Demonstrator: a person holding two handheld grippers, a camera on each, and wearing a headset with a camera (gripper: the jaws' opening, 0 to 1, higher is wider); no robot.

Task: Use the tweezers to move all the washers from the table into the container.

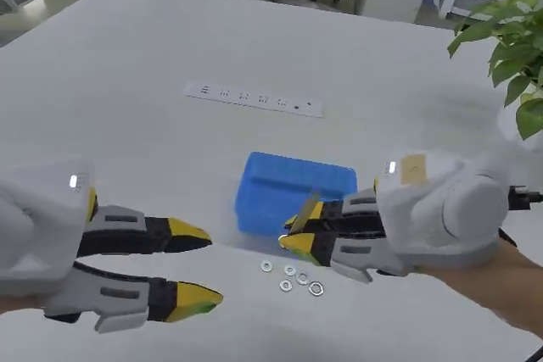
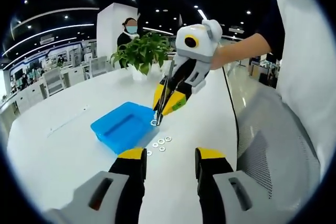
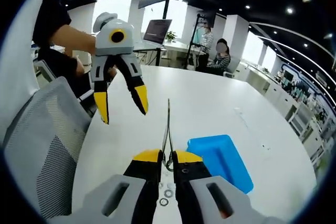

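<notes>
Several small metal washers (image 1: 293, 277) lie loose on the white table just in front of the blue container (image 1: 293, 188). My right gripper (image 1: 291, 236) is shut on thin tweezers (image 1: 305, 208), at the container's near edge above the washers. In the left gripper view the tweezers (image 2: 161, 100) point down at the blue container (image 2: 122, 127), and a small ring seems to sit at their tip. My left gripper (image 1: 210, 266) hangs open to the left with nothing between its fingers. In the right gripper view the tweezers (image 3: 168, 129) rise from the shut jaws, and washers (image 3: 164, 195) lie below.
A white power strip (image 1: 253, 97) lies on the table beyond the container. A green plant (image 1: 517, 48) stands at the right edge of the table. Office chairs are at the far side. People sit and stand in the background.
</notes>
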